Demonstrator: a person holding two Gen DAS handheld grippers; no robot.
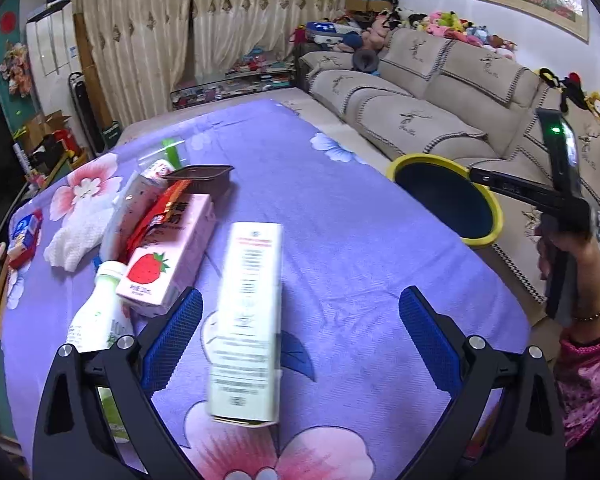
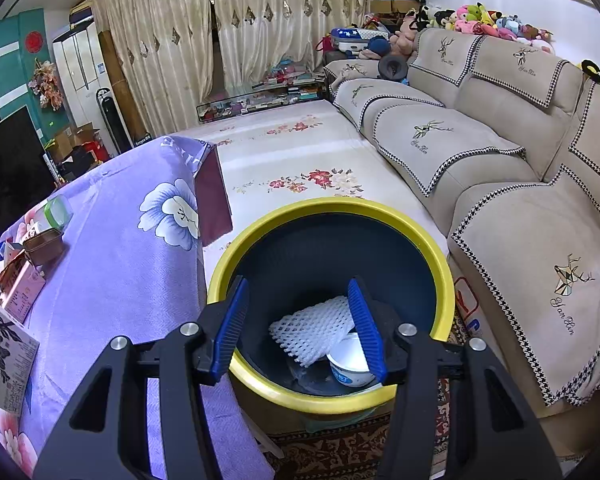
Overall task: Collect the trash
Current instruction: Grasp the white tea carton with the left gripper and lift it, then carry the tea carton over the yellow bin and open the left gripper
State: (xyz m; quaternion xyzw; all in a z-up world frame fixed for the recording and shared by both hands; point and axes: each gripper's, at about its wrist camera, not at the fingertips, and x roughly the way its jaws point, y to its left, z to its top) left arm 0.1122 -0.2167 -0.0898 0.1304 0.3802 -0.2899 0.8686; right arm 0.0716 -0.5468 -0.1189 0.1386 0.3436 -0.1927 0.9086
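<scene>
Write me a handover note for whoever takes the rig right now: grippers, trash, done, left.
Left gripper: open, empty, a white carton standing on the table between its fingers, untouched.
Right gripper: open, empty, above the bin.
Done: foam net and cup lie in the bin.
Left on the table: white carton, strawberry carton, bottle, brown tray, red wrapper, white cloth, more at the far left edge.
Next, probably: close left on the white carton and carry it to the bin.

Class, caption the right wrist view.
Open right gripper above yellow-rimmed bin holding foam net and cup.
</scene>
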